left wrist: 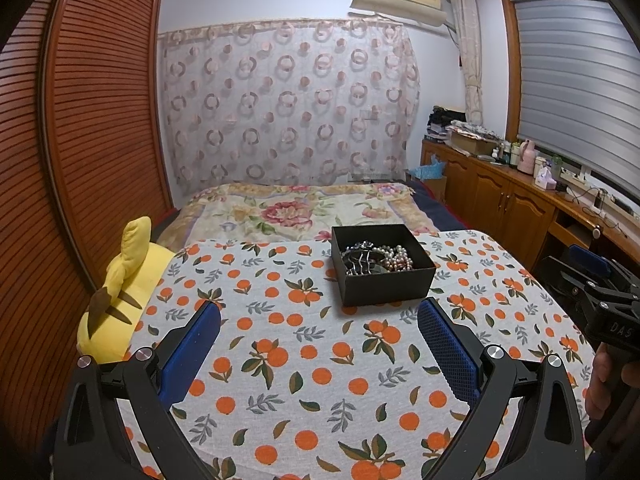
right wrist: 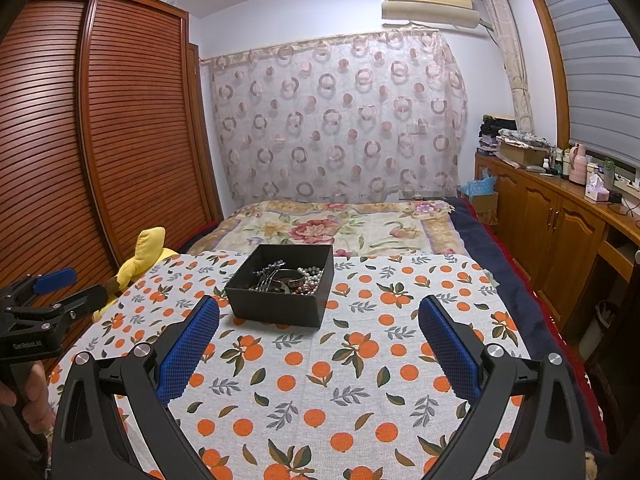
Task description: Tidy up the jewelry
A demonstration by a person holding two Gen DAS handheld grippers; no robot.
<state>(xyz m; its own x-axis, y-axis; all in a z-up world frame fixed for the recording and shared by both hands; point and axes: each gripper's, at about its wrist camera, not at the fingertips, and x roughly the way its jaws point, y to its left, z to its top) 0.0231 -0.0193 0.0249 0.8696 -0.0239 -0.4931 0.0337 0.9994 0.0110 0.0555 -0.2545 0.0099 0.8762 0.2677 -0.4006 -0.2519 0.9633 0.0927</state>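
A small black box point(left wrist: 384, 286) point(right wrist: 276, 306) stands on the orange-print cloth point(left wrist: 304, 360) point(right wrist: 340, 380) near its far edge. Inside lie a pearl string point(left wrist: 398, 258) point(right wrist: 310, 276), a silvery hair comb point(left wrist: 360, 262) and a dark bangle point(right wrist: 289, 274), tangled together. My left gripper point(left wrist: 319, 314) hovers open over the cloth, short of the box, nothing between its blue pads. My right gripper point(right wrist: 319, 310) is also open and empty, the box just beyond its left finger. Each gripper shows at the edge of the other's view, held by a hand.
A yellow plush toy point(left wrist: 120, 304) point(right wrist: 144, 256) lies at the cloth's left edge beside the slatted wardrobe point(left wrist: 80, 140). Behind the cloth stretches a floral bed cover point(left wrist: 296, 210). Wooden cabinets point(right wrist: 560, 232) with bottles and boxes run along the right wall.
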